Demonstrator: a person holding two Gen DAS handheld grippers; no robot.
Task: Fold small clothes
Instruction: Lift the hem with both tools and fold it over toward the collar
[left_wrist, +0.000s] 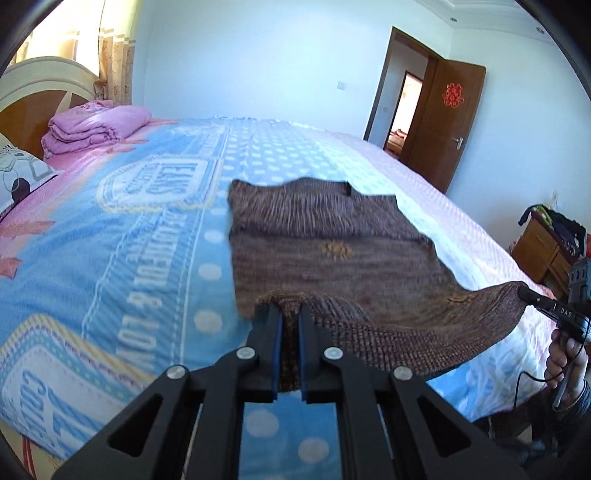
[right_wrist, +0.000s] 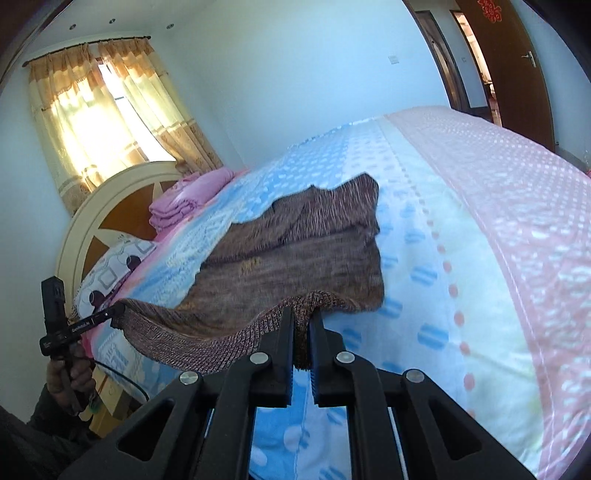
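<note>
A small brown knitted garment (left_wrist: 325, 236) lies spread on the bed, its near edge lifted off the cover. My left gripper (left_wrist: 290, 314) is shut on the garment's near left corner. My right gripper (right_wrist: 303, 317) is shut on the near right corner of the same garment (right_wrist: 295, 258). The knit hem hangs taut between the two grippers. In the left wrist view the right gripper (left_wrist: 524, 293) shows at the far right, pinching the corner. In the right wrist view the left gripper (right_wrist: 116, 308) shows at the left, pinching the other corner.
The bed (left_wrist: 110, 258) has a blue, white and pink printed cover. A folded pink quilt (left_wrist: 96, 127) and a pillow (left_wrist: 18, 177) lie by the headboard (right_wrist: 110, 206). An open brown door (left_wrist: 443, 125) and a wooden nightstand (left_wrist: 546, 251) stand to the right.
</note>
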